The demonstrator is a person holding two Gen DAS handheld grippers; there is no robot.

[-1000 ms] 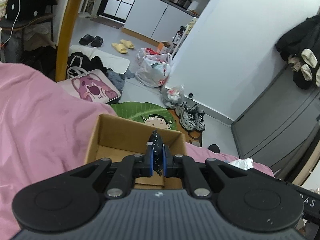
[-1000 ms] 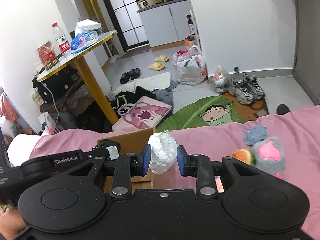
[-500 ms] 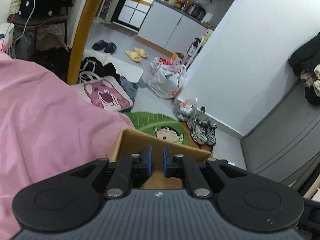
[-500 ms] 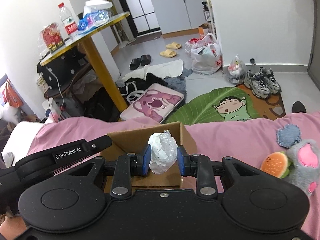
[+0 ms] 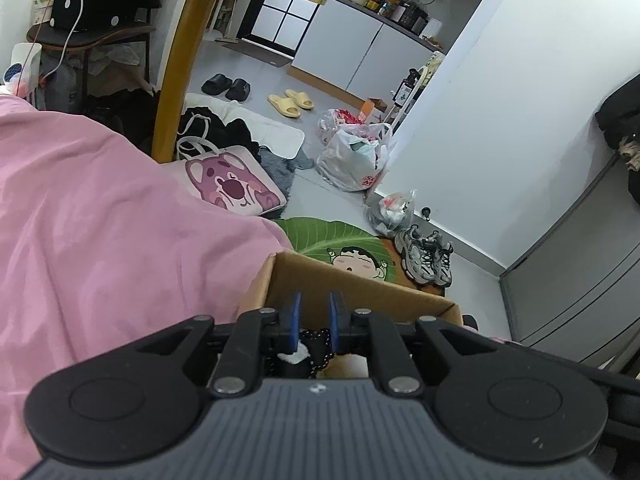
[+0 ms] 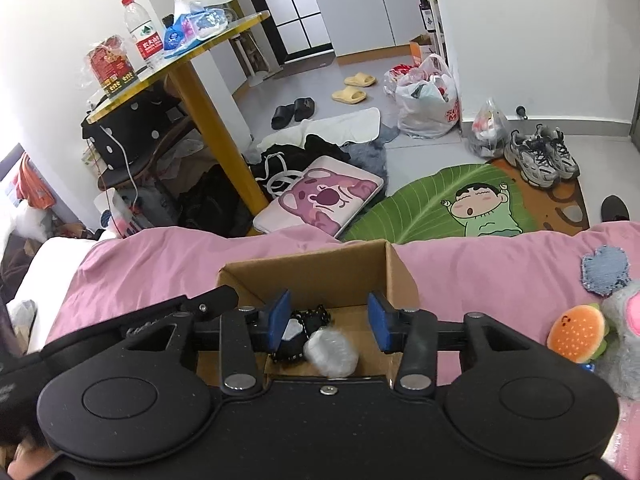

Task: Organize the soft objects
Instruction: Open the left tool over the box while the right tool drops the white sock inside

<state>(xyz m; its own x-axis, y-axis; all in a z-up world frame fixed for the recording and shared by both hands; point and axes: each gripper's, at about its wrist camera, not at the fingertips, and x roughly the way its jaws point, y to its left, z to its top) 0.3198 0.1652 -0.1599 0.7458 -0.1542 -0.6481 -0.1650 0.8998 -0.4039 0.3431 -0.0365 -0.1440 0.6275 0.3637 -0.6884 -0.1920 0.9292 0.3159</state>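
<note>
Here, the pink bedspread (image 6: 480, 264) covers the bed and carries the open cardboard box (image 6: 400, 276). Inside the box lie a black beaded item (image 6: 304, 320) and a blurred white wad (image 6: 330, 350). The right gripper (image 6: 328, 320) sits over the box; its fingers have just been opening and stand apart, clear of the wad between them. The left gripper (image 5: 313, 322) fingers are slightly parted, gripping nothing. A burger plush (image 6: 576, 338) rests beside the box.

No legible text; red label on the water bottle (image 6: 138, 32) apparently printed, too small to read.
</note>
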